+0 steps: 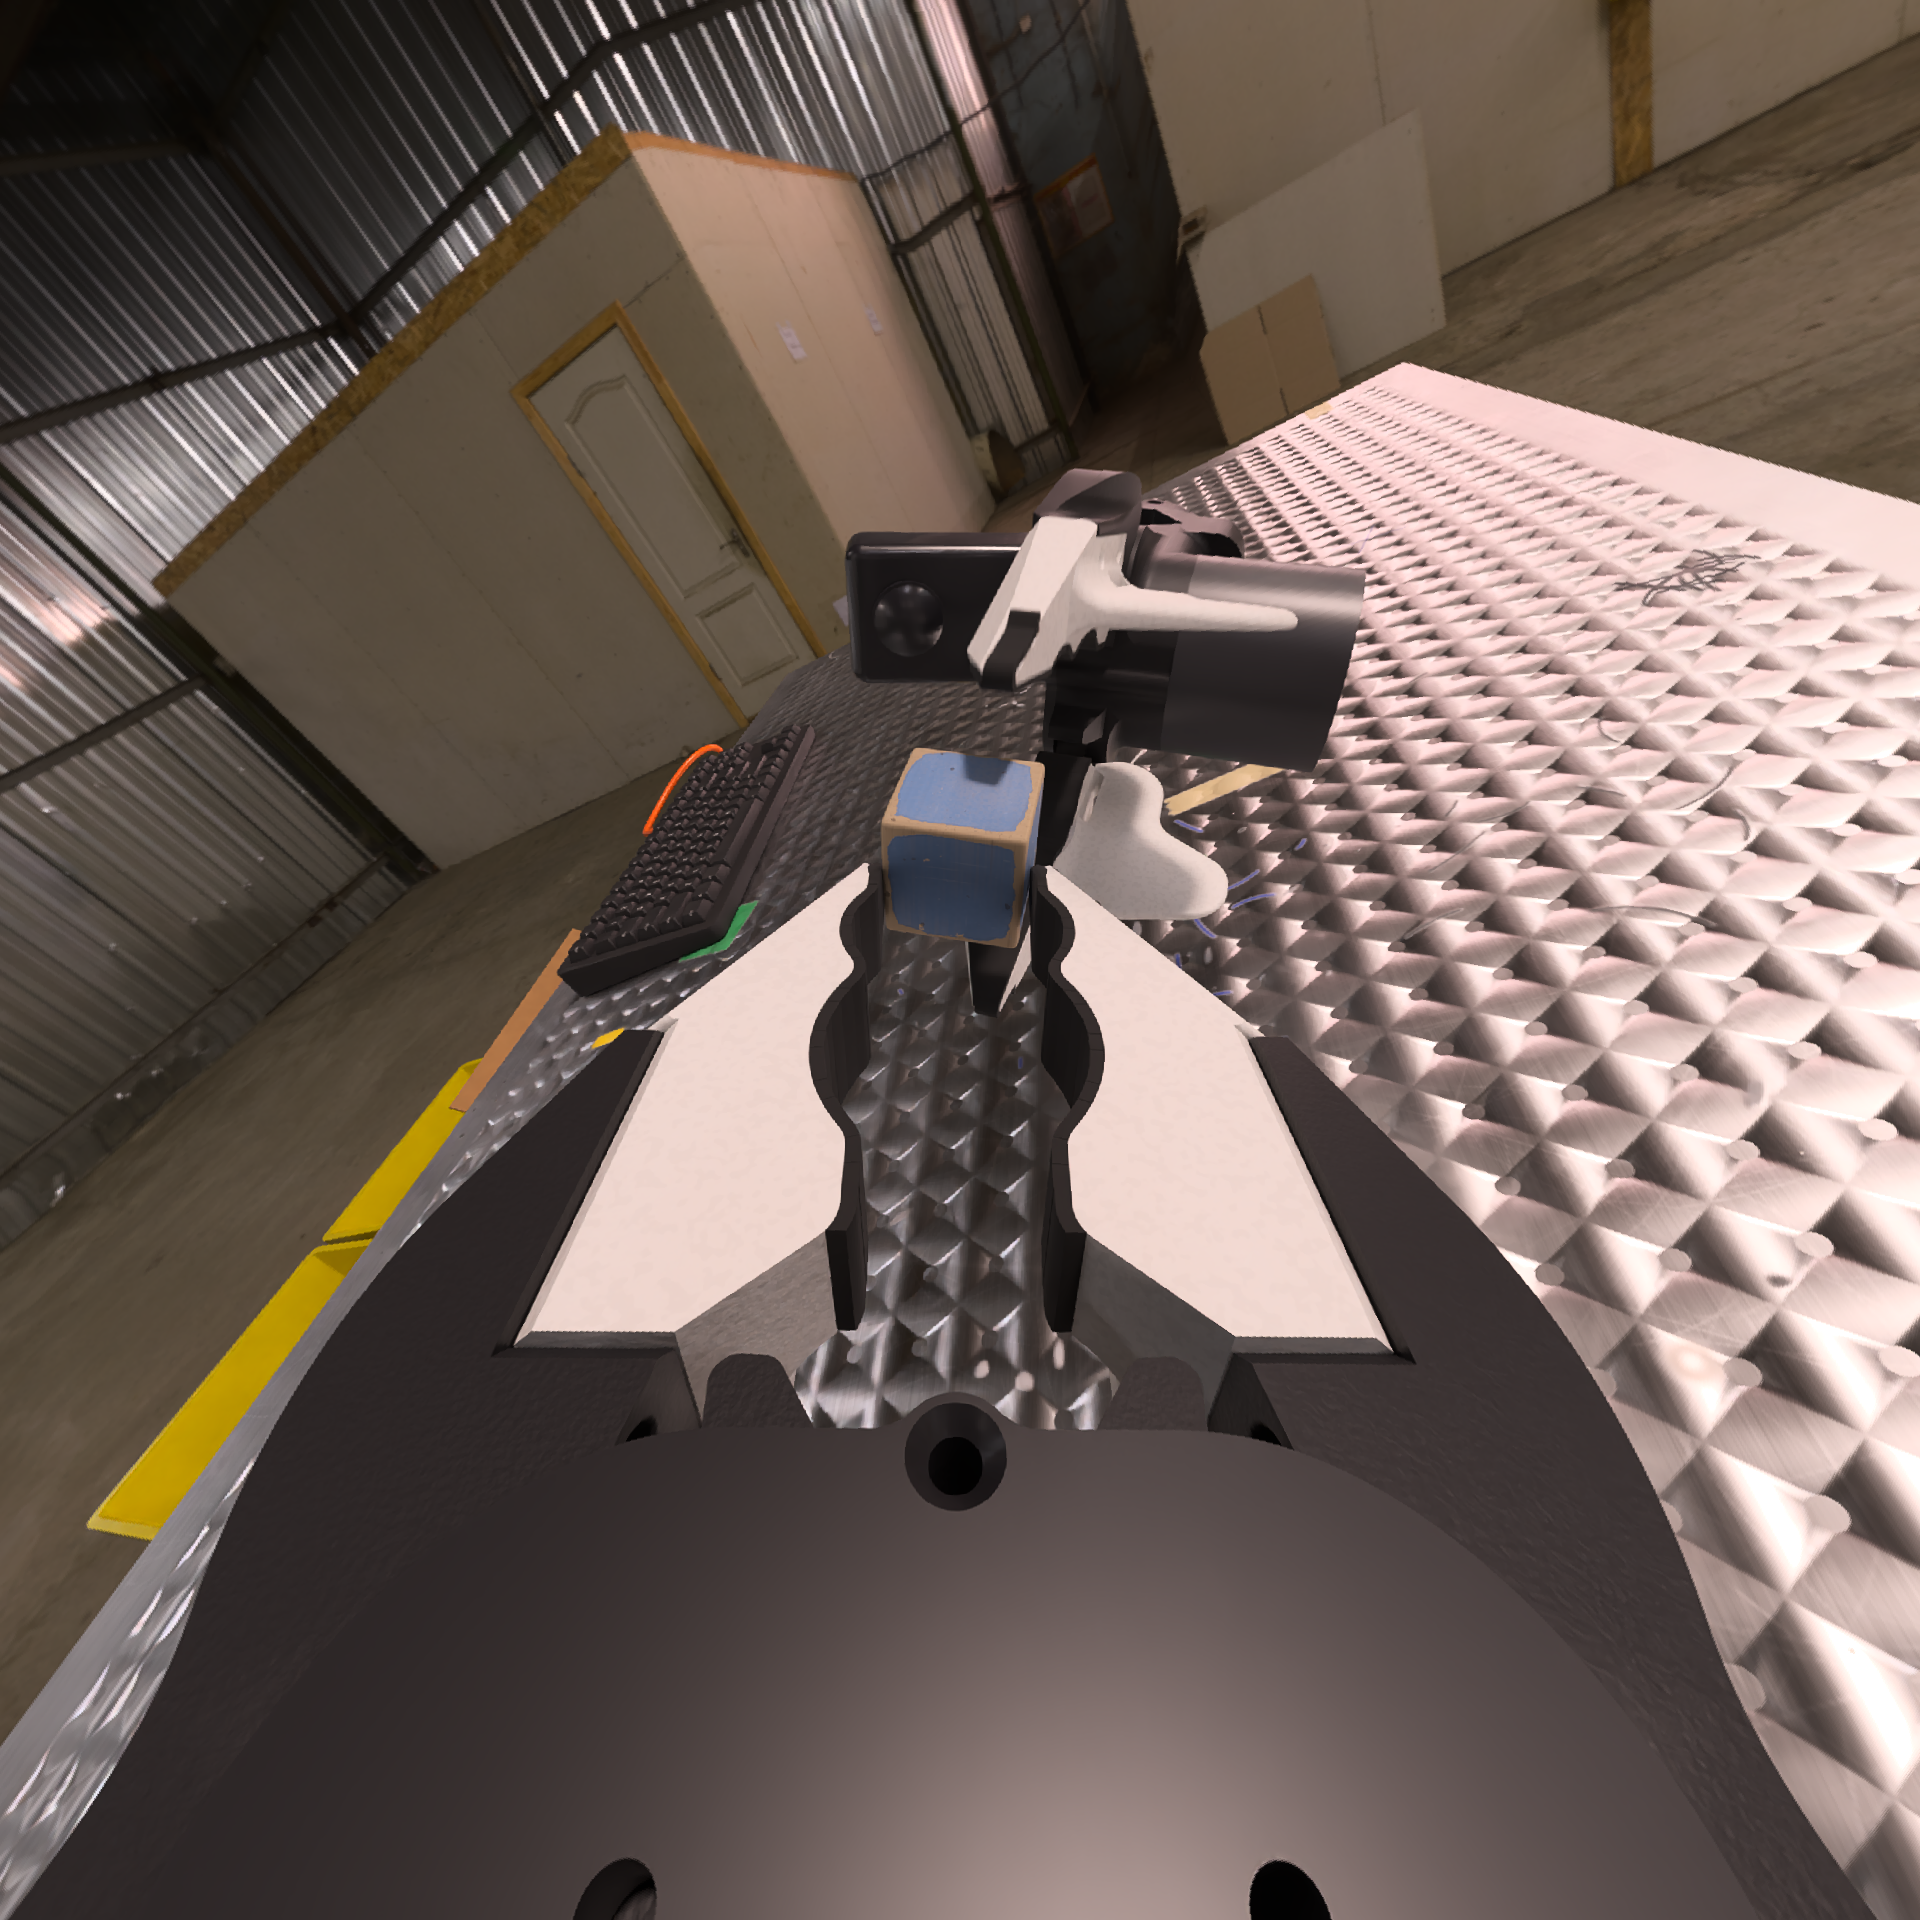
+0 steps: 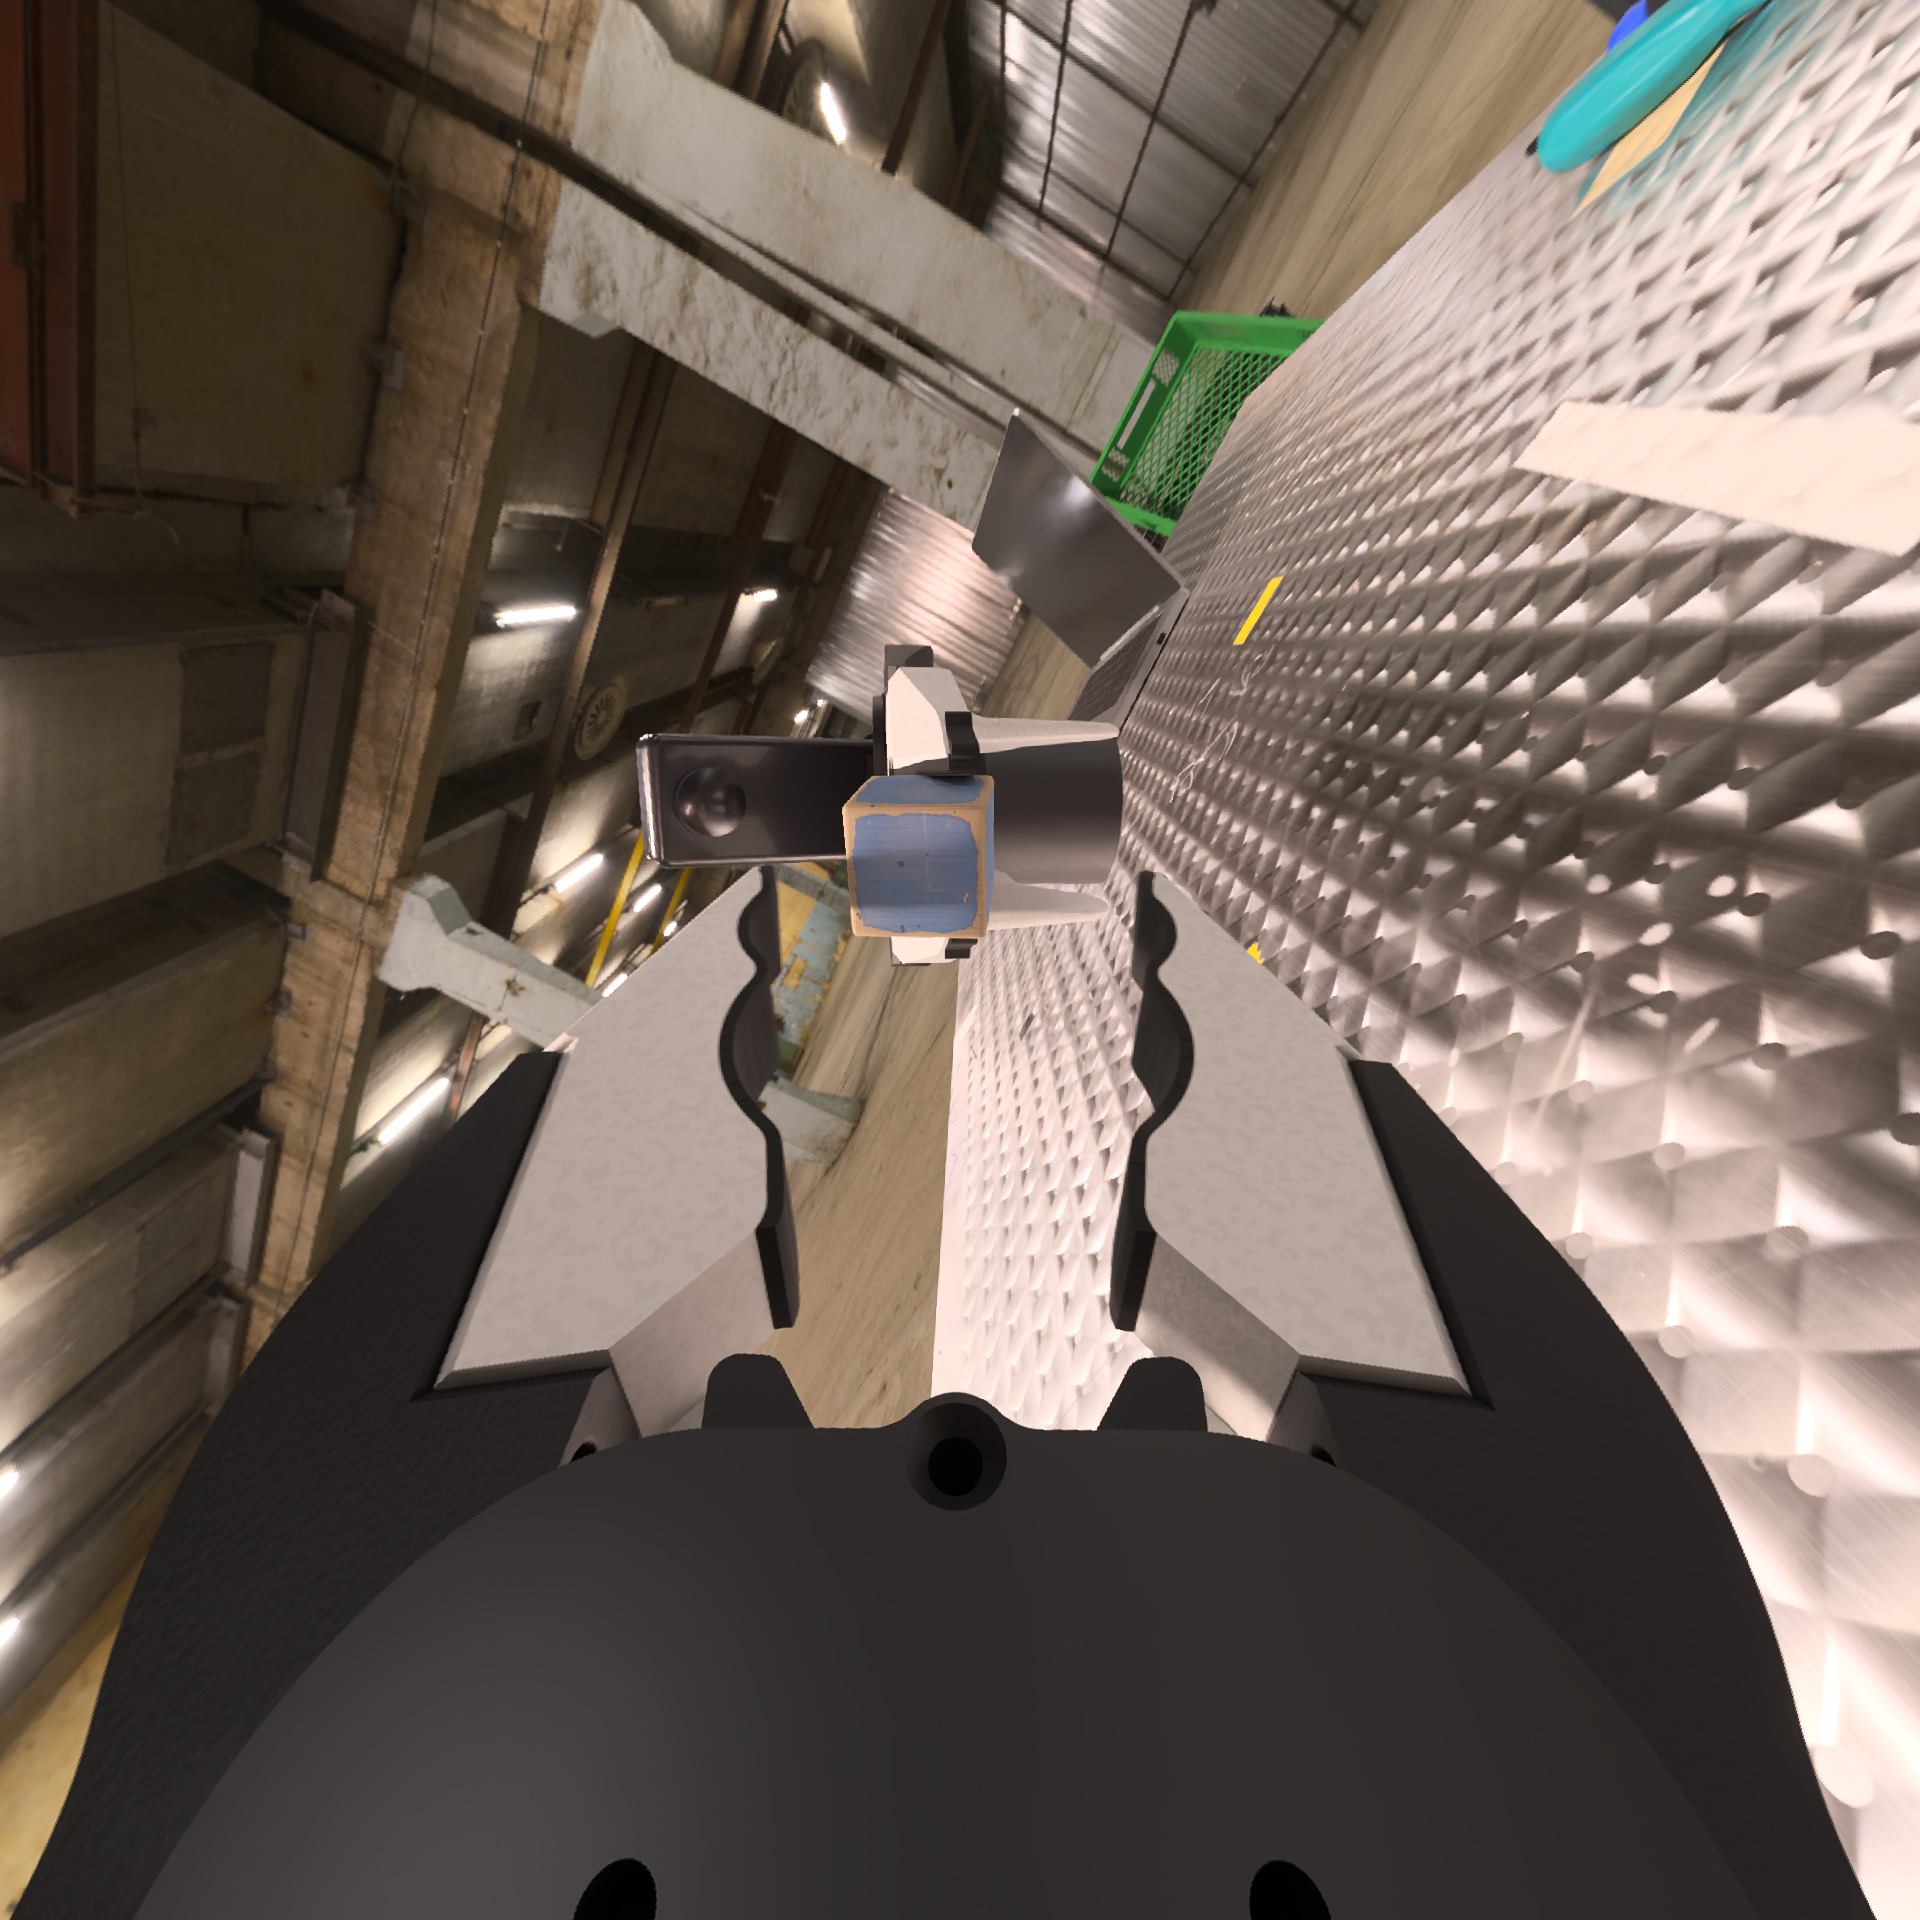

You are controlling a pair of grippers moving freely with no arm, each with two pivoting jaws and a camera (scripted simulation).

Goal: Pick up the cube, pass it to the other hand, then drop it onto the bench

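The left gripper clamps the blue cube at its fingertips, above the patterned metal bench. The right gripper faces it from just beyond, fingers spread apart (not touching the cube). A black keyboard lies far left.

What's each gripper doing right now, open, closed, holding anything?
Left gripper: closed on the blue cube.
Right gripper: open, holding nothing, facing the cube.
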